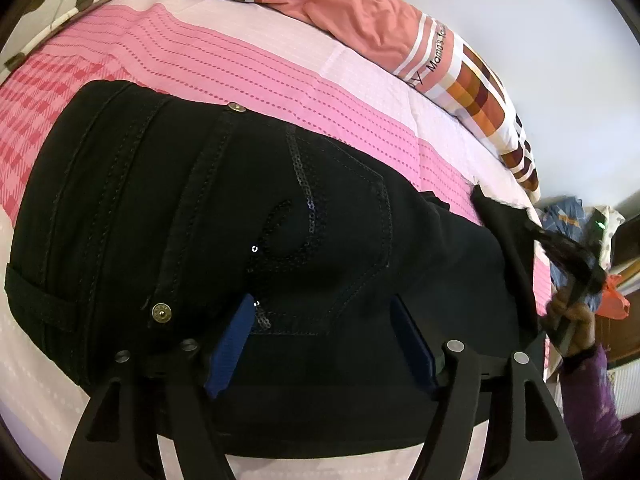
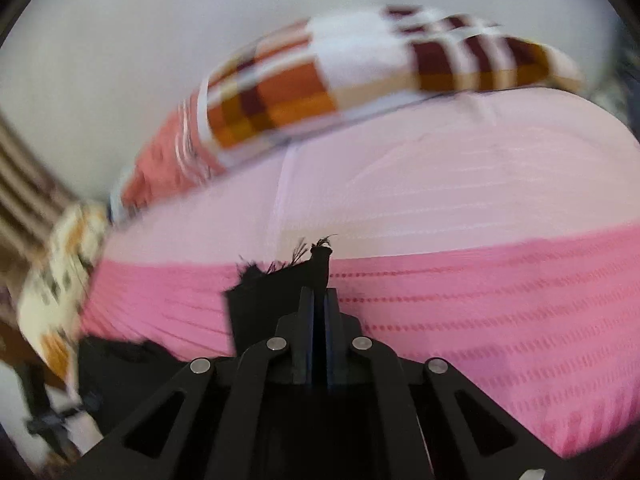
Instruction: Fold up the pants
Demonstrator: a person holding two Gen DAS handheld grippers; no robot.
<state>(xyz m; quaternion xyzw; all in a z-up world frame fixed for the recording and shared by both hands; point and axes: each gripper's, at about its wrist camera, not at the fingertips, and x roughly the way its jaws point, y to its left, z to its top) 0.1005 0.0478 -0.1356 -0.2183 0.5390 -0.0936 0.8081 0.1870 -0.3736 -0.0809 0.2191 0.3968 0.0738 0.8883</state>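
Observation:
Black pants (image 1: pixel 224 216) with a sequined back pocket and brass rivets lie on the pink bed. My left gripper (image 1: pixel 324 320) is open, its blue pads (image 1: pixel 232 344) resting on the seat area near the pocket. In the right wrist view my right gripper (image 2: pixel 319 300) is shut on a frayed leg hem of the pants (image 2: pixel 272 292) and holds it above the bed. That gripper and the lifted leg also show at the right of the left wrist view (image 1: pixel 576 276).
A pink striped bedsheet (image 1: pixel 280 72) covers the bed. An orange and brown checked pillow (image 1: pixel 472 84) lies along the white wall, also seen in the right wrist view (image 2: pixel 320 80). Clutter and furniture (image 1: pixel 600 264) stand past the bed's right edge.

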